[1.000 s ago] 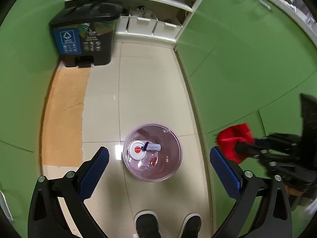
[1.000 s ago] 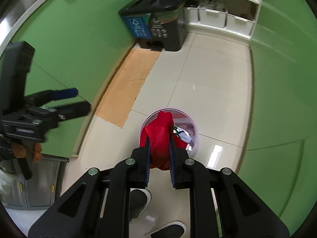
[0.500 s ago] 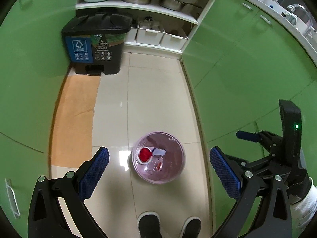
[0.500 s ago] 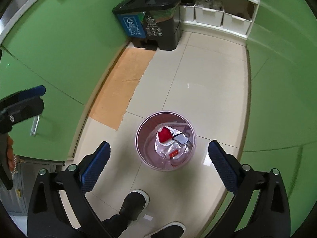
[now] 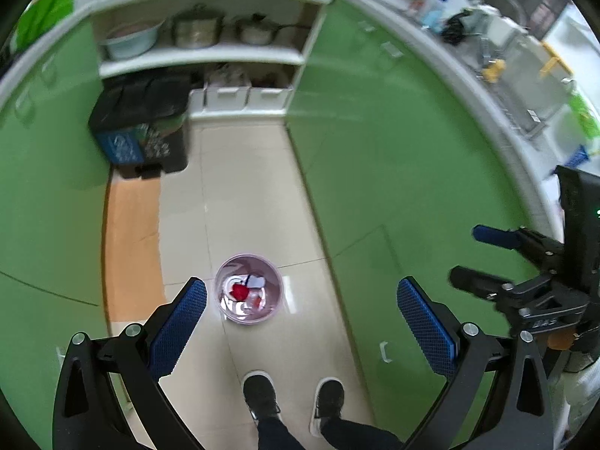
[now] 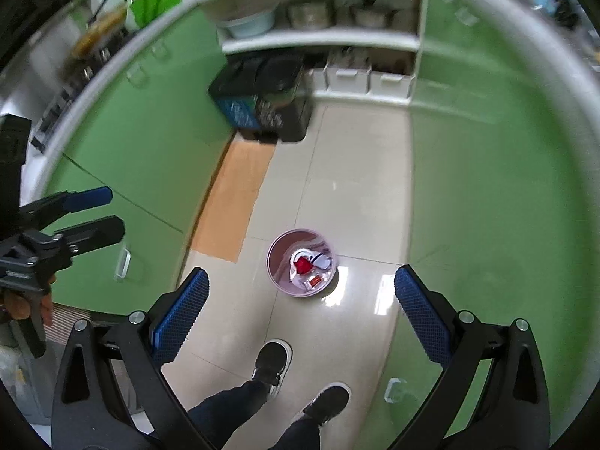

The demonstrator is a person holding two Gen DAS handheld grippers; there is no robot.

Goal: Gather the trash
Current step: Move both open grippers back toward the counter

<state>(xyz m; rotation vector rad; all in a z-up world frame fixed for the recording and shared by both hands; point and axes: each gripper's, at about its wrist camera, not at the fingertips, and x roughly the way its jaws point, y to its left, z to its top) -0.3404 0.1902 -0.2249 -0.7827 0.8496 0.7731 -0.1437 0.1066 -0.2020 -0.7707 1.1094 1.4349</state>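
Red trash [image 5: 239,291] lying inside pink waste basket [image 5: 225,281], atop white wrapper scraps and beside a small orange piece; basket standing on tiled floor [image 5: 247,195], just ahead of the person's shoes [image 5: 260,393]. Same contents confirmed in right view: red item [image 6: 302,264] left of centre in the basket [image 6: 275,262]. Basket well below both tools, roughly straight down the pointing line of each. Left hand-held gripper [image 5: 300,322] spread wide, nothing between the blue pads, basket seen in the gap nearer the left pad. Right hand-held gripper [image 6: 302,307] likewise spread wide and empty, basket almost centred between its pads. Neither clearly nearer; right one better lined up. Red item crumpled, no clear long axis. Judgement: this piece deposited; next move calls for finding further trash, none visible on the floor in these views. Black pedal bin [image 5: 140,127] against far shelf, orange mat [image 5: 131,247] along the left cabinets; views blurred at edges.
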